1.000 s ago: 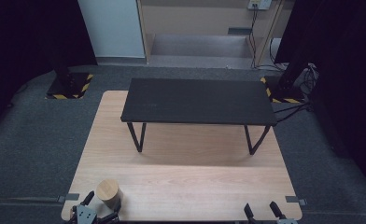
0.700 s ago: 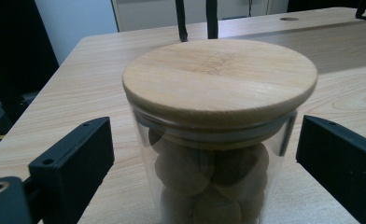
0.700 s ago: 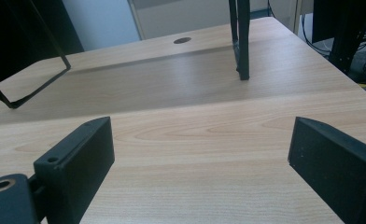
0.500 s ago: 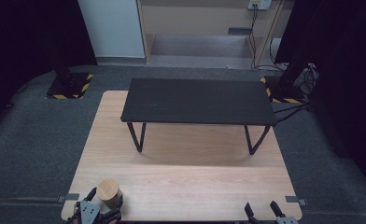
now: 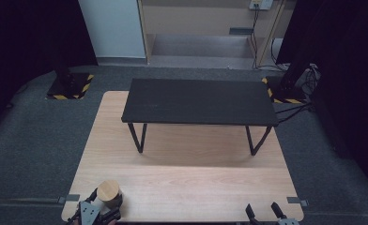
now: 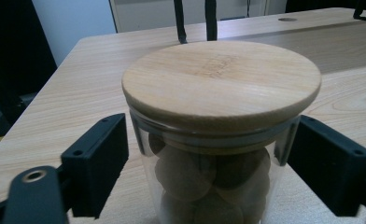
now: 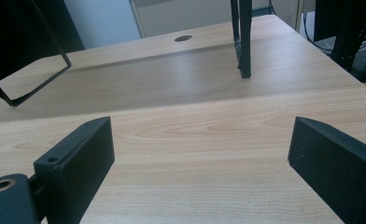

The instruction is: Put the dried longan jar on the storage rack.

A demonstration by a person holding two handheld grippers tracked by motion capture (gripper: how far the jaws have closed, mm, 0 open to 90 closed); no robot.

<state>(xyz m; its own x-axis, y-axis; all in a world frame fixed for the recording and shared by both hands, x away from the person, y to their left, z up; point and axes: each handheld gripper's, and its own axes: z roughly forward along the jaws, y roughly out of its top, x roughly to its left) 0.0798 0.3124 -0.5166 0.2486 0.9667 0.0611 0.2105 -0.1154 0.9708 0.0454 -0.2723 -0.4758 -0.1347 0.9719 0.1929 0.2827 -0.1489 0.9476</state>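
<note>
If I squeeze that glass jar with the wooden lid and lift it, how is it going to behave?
The jar looks rigid but breakable, with smooth clear walls that may slip between the left gripper jaws. It seems packed with round brown pieces, so probably fairly heavy. The wooden lid may simply rest on top, so keep it upright.

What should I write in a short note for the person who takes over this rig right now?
Left gripper: open, jaws on either side of the glass jar, a gap visible at each side, not clamped.
Right gripper: open, holds nothing, low over the wooden table.
The jar stands upright at the near left corner, wooden lid on, round brown pieces inside.
Done: the left gripper is in place around the jar.
Left: probably close on it and lift.
</note>
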